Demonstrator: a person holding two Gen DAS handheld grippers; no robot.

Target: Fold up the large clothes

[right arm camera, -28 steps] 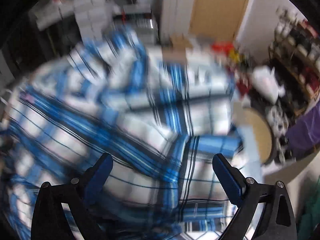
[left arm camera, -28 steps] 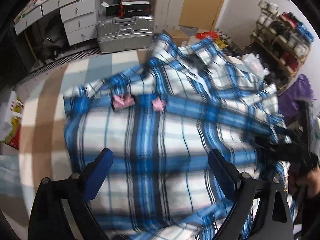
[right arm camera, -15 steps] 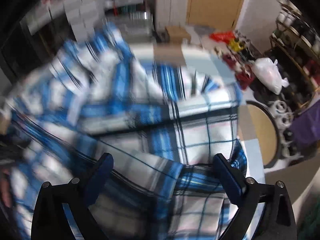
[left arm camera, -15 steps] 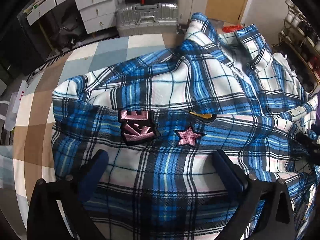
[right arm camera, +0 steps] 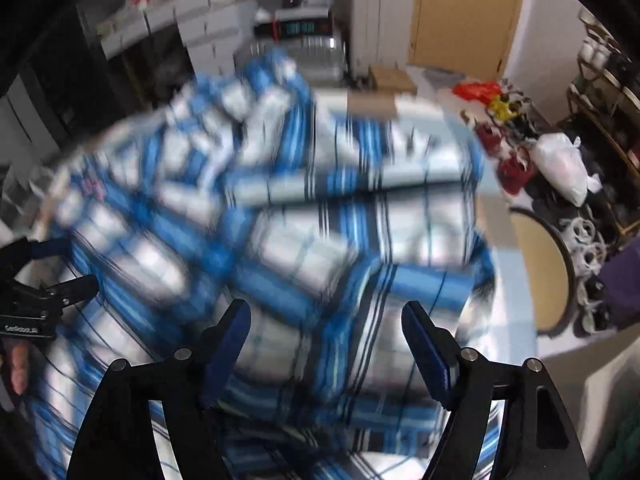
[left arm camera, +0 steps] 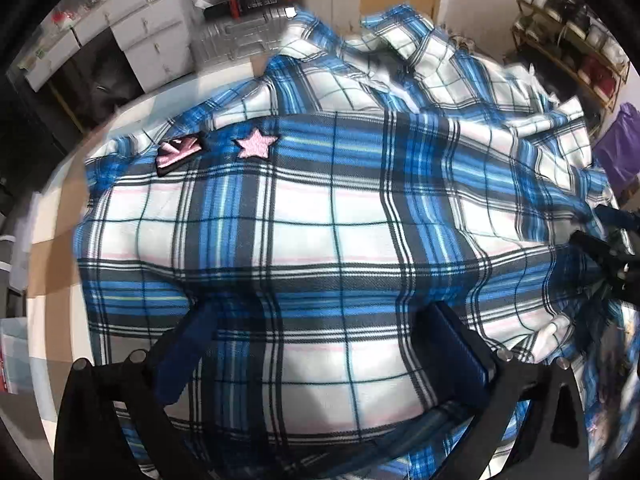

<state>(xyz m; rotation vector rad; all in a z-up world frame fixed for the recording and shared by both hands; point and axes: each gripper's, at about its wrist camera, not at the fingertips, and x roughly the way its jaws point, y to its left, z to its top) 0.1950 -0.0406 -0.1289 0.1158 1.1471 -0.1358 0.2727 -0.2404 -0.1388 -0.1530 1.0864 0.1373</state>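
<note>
A large blue-and-white plaid shirt (left arm camera: 320, 220) lies rumpled over a checked table top (left arm camera: 52, 272). It bears a pink star patch (left arm camera: 256, 146) and a pink-and-black patch (left arm camera: 176, 154). My left gripper (left arm camera: 324, 340) hangs just over the shirt's near part, jaws wide open with only flat cloth beneath them. In the right wrist view the shirt (right arm camera: 320, 220) is motion-blurred. My right gripper (right arm camera: 328, 332) is over a fold of it, its jaws closing, the pads still apart. The right gripper (left arm camera: 608, 240) shows at the left view's right edge. The left gripper (right arm camera: 44, 280) shows with a hand (right arm camera: 18, 364).
Behind the table stand a silver suitcase (left arm camera: 240, 40), white drawers (left arm camera: 152, 40) and a wooden door (right arm camera: 464, 12). A shoe rack (left arm camera: 580, 40) and purple bag (left arm camera: 620, 148) are at the right. A round wooden top (right arm camera: 540, 272) and white plastic bag (right arm camera: 564, 168) are on the floor side.
The shirt has shifted in both views, with the pink patches now higher and further left in the left view. The right gripper's fingers stand closer together than before.
</note>
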